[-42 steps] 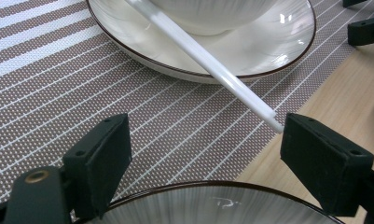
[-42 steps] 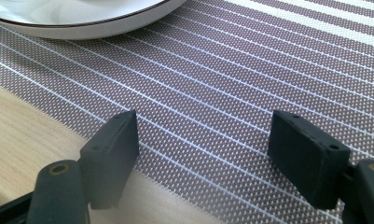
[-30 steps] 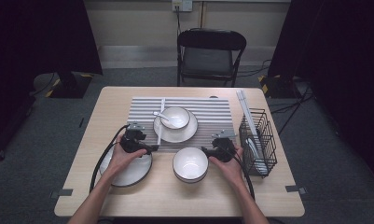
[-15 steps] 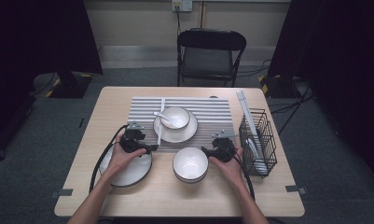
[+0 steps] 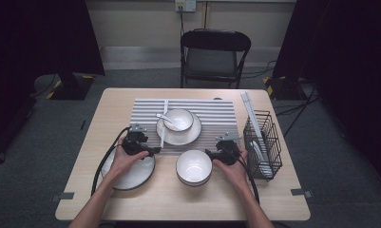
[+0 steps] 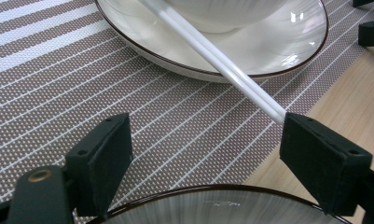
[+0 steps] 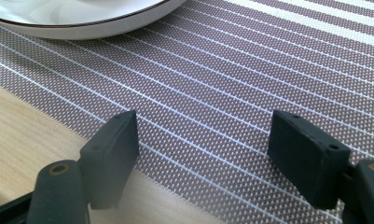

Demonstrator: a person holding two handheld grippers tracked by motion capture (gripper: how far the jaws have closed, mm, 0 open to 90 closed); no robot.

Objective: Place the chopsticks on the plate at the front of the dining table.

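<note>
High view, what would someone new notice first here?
Likely the white bowl with a spoon on a white plate, centred on the grey striped placemat. Nearer, both open tongs, left and right, flank an empty white bowl; a black wire rack stands at the right.

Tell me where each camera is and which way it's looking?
High view: above the person's side of the table, facing forward and down; both forearms, left gripper and right gripper show.
Left gripper view: rides the left gripper, looking low between its open black jaws at white chopsticks lying on the plate.
Right gripper view: rides the right gripper, looking between its open jaws across the striped mat.
Shared: both gripper views show the mat and that plate's rim.
</note>
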